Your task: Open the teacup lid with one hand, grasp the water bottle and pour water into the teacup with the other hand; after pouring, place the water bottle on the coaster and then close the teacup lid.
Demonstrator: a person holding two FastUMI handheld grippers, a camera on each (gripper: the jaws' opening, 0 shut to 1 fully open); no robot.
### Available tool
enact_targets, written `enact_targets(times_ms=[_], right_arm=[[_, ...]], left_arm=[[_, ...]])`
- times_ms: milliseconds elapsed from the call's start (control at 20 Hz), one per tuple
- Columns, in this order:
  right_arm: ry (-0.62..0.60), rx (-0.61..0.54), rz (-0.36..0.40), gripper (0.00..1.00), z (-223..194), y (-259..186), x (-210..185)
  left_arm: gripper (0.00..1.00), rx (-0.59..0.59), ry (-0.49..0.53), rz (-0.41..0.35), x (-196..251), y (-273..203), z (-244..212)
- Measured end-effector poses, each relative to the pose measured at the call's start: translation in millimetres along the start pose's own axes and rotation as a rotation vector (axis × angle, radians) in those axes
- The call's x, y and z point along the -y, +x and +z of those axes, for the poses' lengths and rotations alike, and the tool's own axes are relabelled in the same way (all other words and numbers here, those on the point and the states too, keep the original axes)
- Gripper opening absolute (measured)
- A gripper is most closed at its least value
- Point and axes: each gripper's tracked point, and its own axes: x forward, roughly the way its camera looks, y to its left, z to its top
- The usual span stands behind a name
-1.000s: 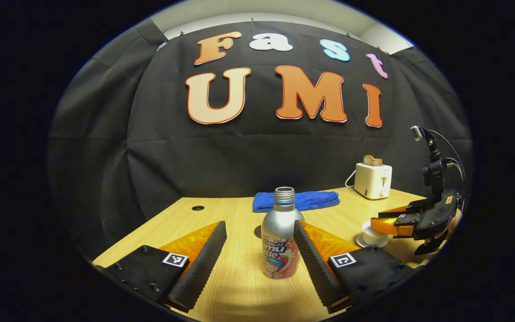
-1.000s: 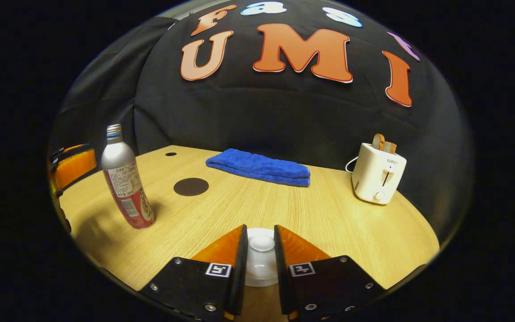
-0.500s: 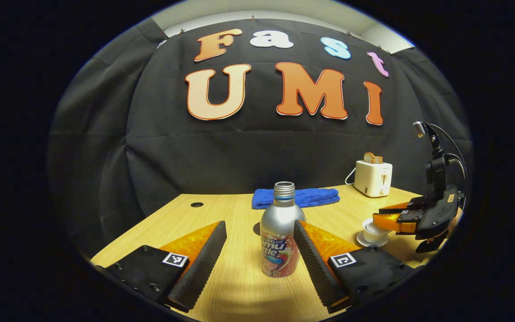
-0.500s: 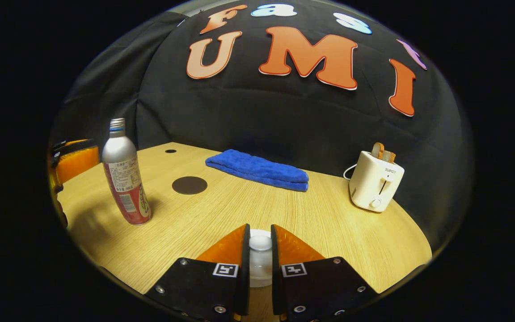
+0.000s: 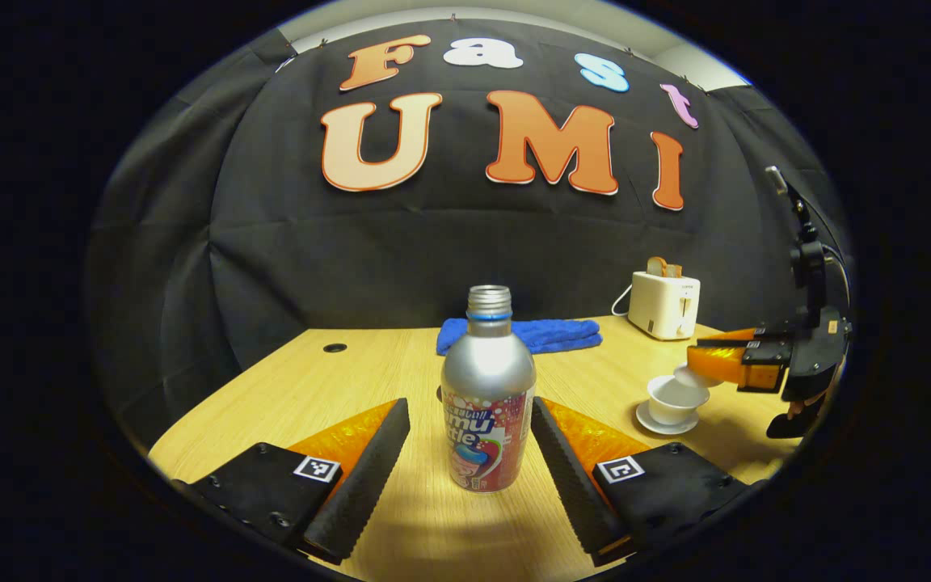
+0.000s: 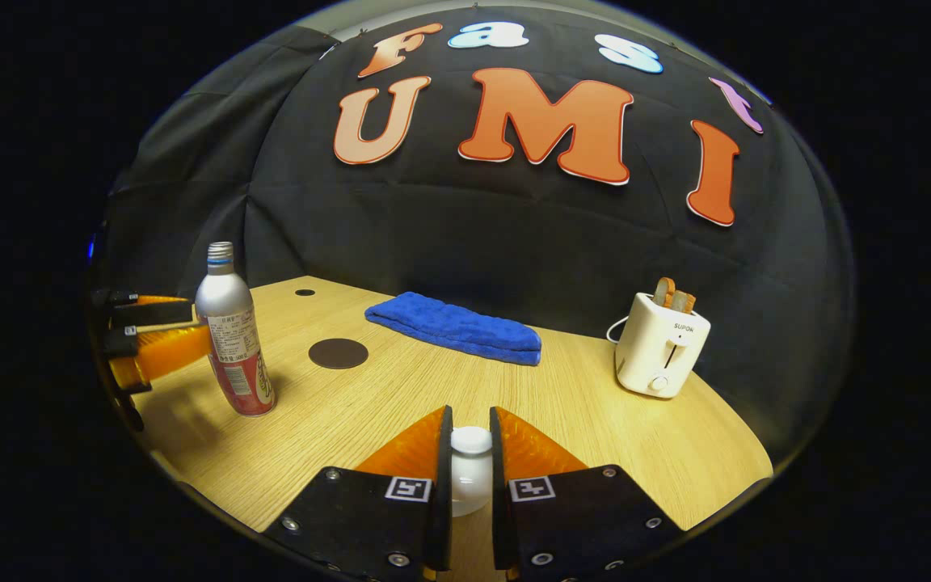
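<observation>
- water bottle (image 5: pixel 488 392) stands upright on the wooden table (image 5: pixel 401 364), long axis vertical, open uncapped neck pointing straight up, printed label toward the left gripper's camera
- left gripper (image 5: pixel 469 461) spread wide, one finger on each side of the bottle's lower body; gap on both sides, neither finger touching
- in the right gripper view the same bottle (image 6: pixel 233 331) sits at far left with the left gripper (image 6: pixel 154 349) beside it
- right gripper (image 6: pixel 470 477) pinching the white teacup lid (image 6: pixel 471 477) by its knob, fingers pressed in on both sides
- in the left gripper view the lid (image 5: pixel 688 376) hangs tilted just above the teacup (image 5: pixel 676 398), clear of the rim; right gripper (image 5: pixel 696 365) approaches it from the right
- teacup is white, sits on a white saucer (image 5: pixel 663 420), uncovered; inside too small to tell, looks empty
- round dark coaster (image 6: pixel 338 353) lies flat, bare, behind the bottle, between it and the folded blue towel (image 6: pixel 453 327)
- white toaster (image 6: pixel 659 343) at back right with bread slices (image 6: pixel 671 295) standing in its slots, well apart from cup and bottle
- nothing stands between bottle and teacup, open tabletop there
</observation>
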Motion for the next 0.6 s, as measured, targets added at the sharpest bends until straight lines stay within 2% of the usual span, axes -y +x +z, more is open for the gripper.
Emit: enact_targets(times_ms=[300,350,450,500,600], right_arm=[[0.017,0.016,-0.026,0.20,3,-8,16],[0.021,0.015,-0.028,0.20,1,-9,19],[0.029,0.011,-0.038,0.20,-1,-11,25],[0.033,0.010,-0.047,0.20,-1,-13,29],[0.043,0.010,-0.057,0.20,-3,-15,37]], left_arm=[[0.99,-0.072,-0.018,-0.018,9,20,-24],[0.96,-0.082,-0.030,-0.023,10,23,-26],[0.99,-0.097,-0.040,-0.025,11,25,-32],[0.93,-0.098,-0.038,-0.019,10,29,-34],[0.90,-0.101,-0.033,-0.015,10,34,-34]])
